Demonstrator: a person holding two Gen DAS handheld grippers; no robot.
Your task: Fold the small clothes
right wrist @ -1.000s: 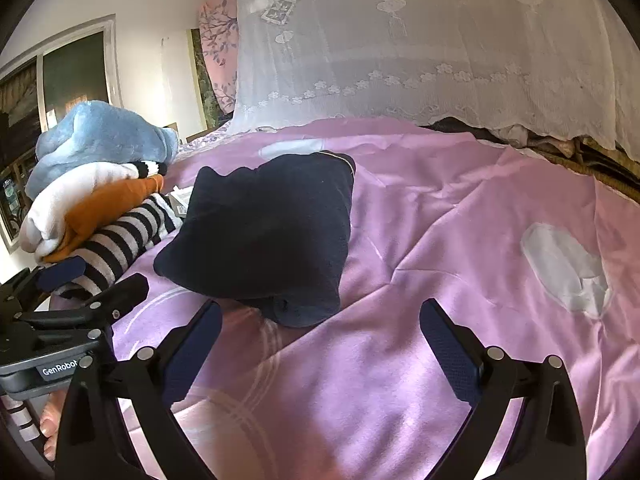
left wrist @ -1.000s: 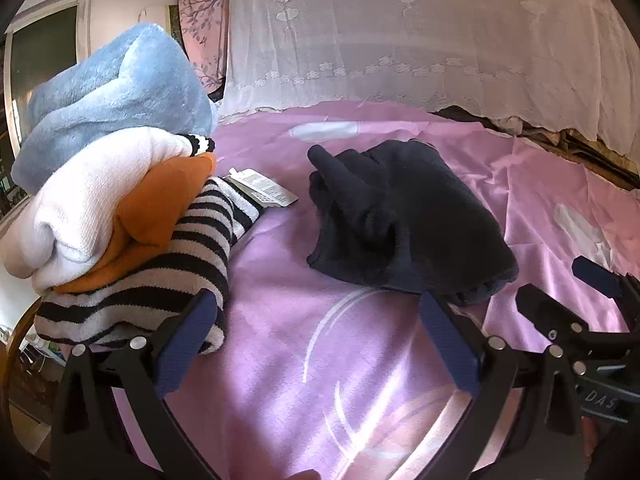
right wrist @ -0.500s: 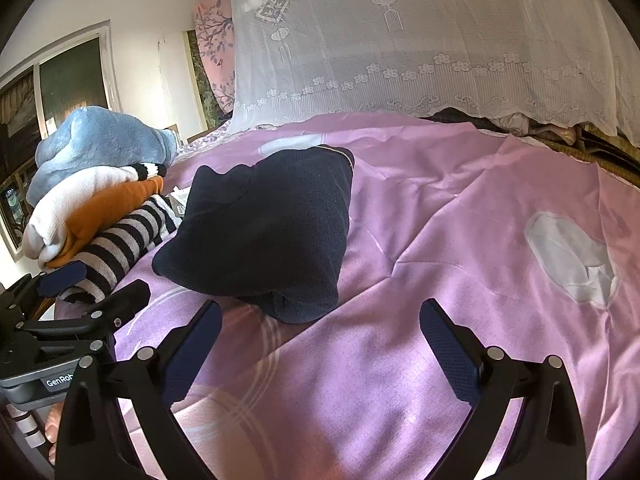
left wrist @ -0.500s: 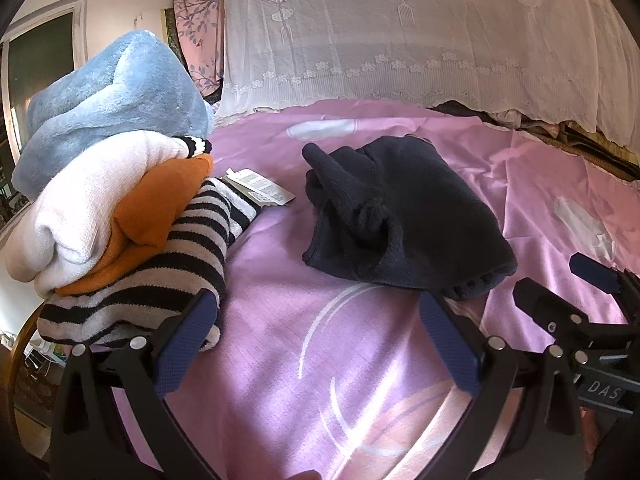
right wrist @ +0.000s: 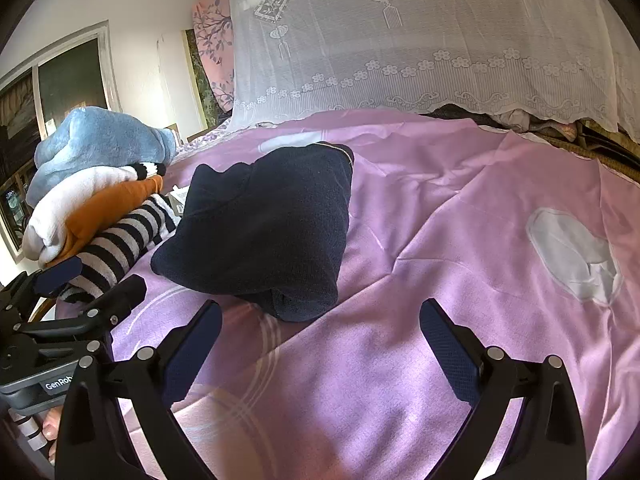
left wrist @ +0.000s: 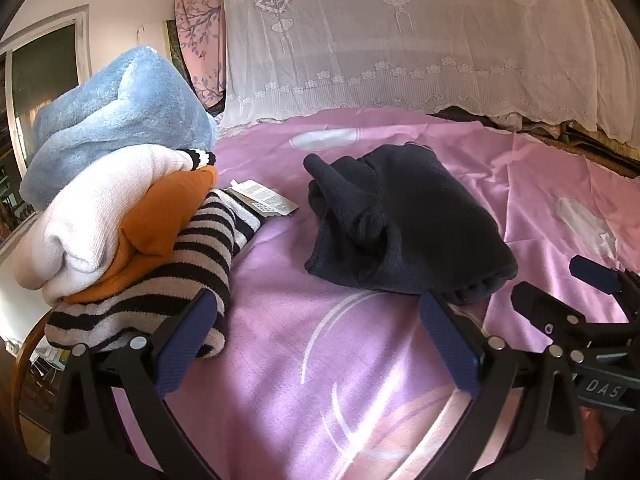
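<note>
Both wrist views have drawn slightly back and tilted up over the last second. In the left view the folded dark navy knit garment has slid a little toward 11 o'clock; in the right view it sits marginally higher, and more white lace curtain shows at 12 o'clock.

Navy garment; pink sheet; black-white striped knit; orange, white, blue folded clothes.
</note>
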